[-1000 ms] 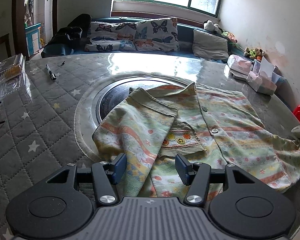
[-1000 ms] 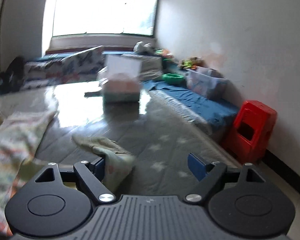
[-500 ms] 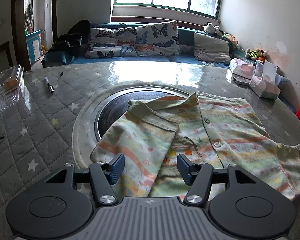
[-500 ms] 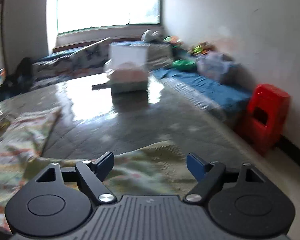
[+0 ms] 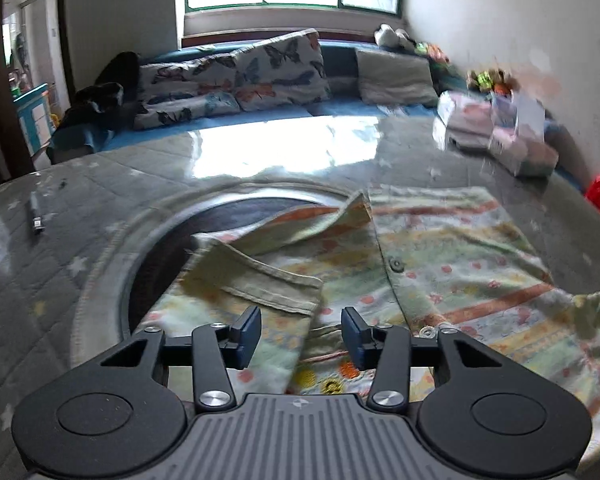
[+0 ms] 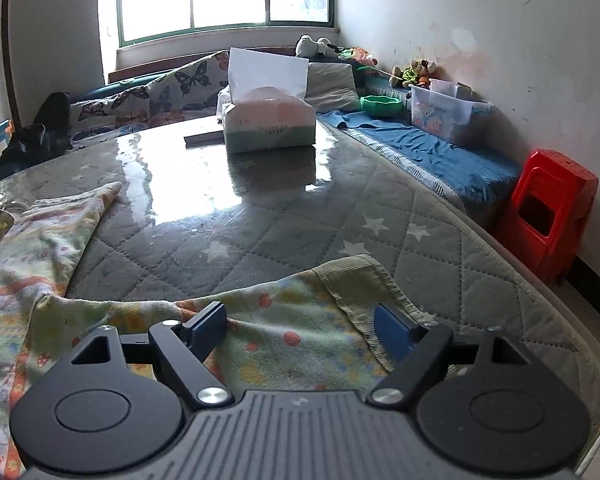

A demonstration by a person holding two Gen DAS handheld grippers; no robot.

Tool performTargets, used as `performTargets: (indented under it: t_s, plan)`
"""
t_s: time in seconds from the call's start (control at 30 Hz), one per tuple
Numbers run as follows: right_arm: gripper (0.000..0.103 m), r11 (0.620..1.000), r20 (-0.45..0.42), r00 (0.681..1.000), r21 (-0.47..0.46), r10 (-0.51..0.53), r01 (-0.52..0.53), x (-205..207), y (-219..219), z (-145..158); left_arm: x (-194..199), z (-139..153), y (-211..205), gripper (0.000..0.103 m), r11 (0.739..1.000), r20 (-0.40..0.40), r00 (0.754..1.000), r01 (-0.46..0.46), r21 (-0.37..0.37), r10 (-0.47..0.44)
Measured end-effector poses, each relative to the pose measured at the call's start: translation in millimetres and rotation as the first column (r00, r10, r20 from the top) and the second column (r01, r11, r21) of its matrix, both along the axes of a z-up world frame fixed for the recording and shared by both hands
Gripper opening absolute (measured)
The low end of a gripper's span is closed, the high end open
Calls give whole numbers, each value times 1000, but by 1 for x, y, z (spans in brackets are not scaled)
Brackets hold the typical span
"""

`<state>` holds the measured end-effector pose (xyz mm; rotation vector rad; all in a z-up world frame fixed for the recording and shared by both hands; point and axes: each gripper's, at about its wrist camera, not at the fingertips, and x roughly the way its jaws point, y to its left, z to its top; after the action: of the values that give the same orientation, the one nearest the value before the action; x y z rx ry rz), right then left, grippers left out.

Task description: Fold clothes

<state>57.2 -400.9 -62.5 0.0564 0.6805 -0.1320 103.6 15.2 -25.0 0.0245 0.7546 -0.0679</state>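
A pale green child's shirt [image 5: 440, 264] with orange stripes and buttons lies front up on the quilted table. Its left sleeve [image 5: 260, 280] is folded inward across the chest. My left gripper [image 5: 300, 336] hovers low over that sleeve's cuff edge; its jaws are closing, with cloth lying beneath and between the pads, which do not press on it. The shirt's other sleeve [image 6: 292, 320] stretches out toward the table's right edge, ribbed cuff [image 6: 360, 284] outward. My right gripper [image 6: 300, 330] sits over this sleeve, jaws wide and opening, cloth between the fingers but not pinched.
A tissue box [image 6: 268, 120] stands at the far side of the table, with more tissue packs [image 5: 512, 140] beside it. A marker [image 5: 36, 216] lies far left. The shirt partly covers a round recess [image 5: 220, 216]. Beyond the right table edge stands a red stool [image 6: 552, 208].
The left gripper has moved forward across the shirt to the folded sleeve's cuff, and its jaws have narrowed. The right gripper has sunk over the outstretched sleeve, which now lies between its fingers.
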Motion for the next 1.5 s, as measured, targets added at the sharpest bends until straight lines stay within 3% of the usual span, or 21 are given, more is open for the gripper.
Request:
performTargets:
  t_s: [0.2,0.37,0.6,0.8,0.93,1.07,1.33,1.5]
  plan:
    - [85,1000,4,1000,1,3,-3,1,-2,-1,21,-18,-11,36,999,-23,1000,1,48,0]
    - [85,1000,6,1000,1,4,-4,1,-2,-1,20,-16,-1,5,999,-7,1000,-21,49,21]
    - [85,1000,6,1000,-1,5,-5,2,-2,-1,-13,26,51,4,989,97,985,-141,-48,146]
    - [85,1000,5,1000,-5,8,-8,3,-2,-1,-62,55,107,4,956,160,944,-274,-104,288]
    - [86,1000,3,1000,-11,11,-11,3,-2,-1,-96,62,136,4,931,178,914,-354,-92,365]
    - [88,1000,-3,1000,-23,19,-19,6,-2,-1,-126,56,166,4,896,161,881,-439,-72,445]
    - [89,998,-11,999,-21,51,-51,20,-5,-2,-165,8,204,4,824,52,822,-566,-23,567]
    - [91,998,-16,998,-23,54,-54,37,-4,-2,-173,-5,210,4,809,36,808,-588,-21,588]
